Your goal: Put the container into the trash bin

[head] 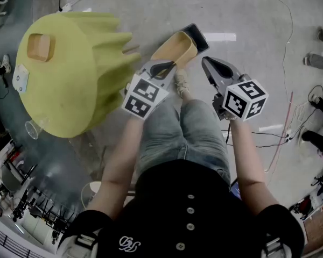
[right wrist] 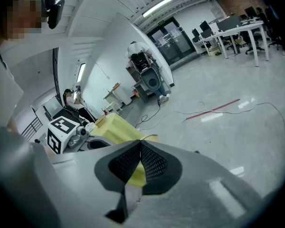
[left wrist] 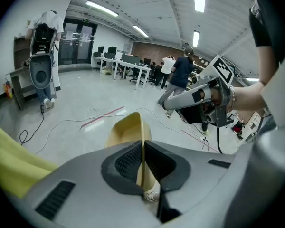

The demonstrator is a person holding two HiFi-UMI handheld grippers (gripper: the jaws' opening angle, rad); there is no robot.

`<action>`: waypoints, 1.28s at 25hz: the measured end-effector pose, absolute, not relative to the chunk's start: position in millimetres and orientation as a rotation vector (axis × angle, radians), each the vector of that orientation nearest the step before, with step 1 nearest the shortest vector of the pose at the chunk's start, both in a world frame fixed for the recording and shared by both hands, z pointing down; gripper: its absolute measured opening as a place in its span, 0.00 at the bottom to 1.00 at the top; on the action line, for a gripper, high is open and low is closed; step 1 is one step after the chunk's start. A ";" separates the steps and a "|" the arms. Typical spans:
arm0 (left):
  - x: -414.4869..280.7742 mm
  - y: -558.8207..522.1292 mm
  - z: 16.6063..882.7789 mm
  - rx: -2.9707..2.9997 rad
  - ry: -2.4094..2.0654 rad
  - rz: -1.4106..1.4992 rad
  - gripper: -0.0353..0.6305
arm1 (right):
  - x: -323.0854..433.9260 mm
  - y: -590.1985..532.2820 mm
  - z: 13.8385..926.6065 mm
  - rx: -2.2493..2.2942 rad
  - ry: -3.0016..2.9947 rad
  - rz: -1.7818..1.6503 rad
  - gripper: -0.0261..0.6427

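Note:
A tan, shallow container (head: pixel 175 48) hangs over the floor in front of my legs. My left gripper (head: pixel 171 65) is shut on its near wall. In the left gripper view that thin wall stands between the pads (left wrist: pixel 128 158), and the container (left wrist: pixel 125 129) reaches away from my left gripper (left wrist: pixel 143 146). Behind the container's far end a dark-rimmed bin (head: pixel 199 35) stands on the floor, partly hidden. My right gripper (head: pixel 205 61) is to the right of the container, shut and empty. In its own view my right gripper (right wrist: pixel 140 148) holds nothing.
A big yellow ribbed table (head: pixel 70 85) fills the left, with another tan container (head: pixel 40 47) on top. A clear cup (head: pixel 32 128) lies at its near edge. Cables (head: pixel 282 63) run over the grey floor. People's feet (head: pixel 320 61) stand at the right.

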State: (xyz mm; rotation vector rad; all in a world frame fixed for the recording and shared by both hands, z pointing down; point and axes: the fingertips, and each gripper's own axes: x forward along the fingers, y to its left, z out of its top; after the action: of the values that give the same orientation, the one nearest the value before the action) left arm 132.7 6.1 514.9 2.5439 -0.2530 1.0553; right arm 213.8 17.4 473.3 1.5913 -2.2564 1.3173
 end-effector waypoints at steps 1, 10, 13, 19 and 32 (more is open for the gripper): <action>131.9 7.1 519.8 2.534 -0.254 1.057 0.09 | 213.7 17.6 478.2 1.587 -2.252 1.327 0.04; 137.3 20.6 562.4 2.454 -0.228 1.074 0.09 | 216.8 27.3 521.9 1.591 -2.193 1.418 0.04; 141.6 20.9 573.6 2.445 -0.225 1.077 0.09 | 216.1 28.4 537.3 1.597 -2.168 1.446 0.04; 152.1 23.1 601.9 2.426 -0.217 1.075 0.09 | 221.3 25.4 556.4 1.618 -2.138 1.477 0.04; 176.1 12.9 646.9 2.418 -0.206 1.088 0.09 | 230.6 33.1 597.8 1.636 -2.076 1.538 0.04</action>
State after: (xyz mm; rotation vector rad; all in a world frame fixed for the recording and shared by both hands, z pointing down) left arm 176.1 12.9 646.9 2.4181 -0.2057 1.0875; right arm 230.6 33.1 597.8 1.6357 -2.0759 1.5379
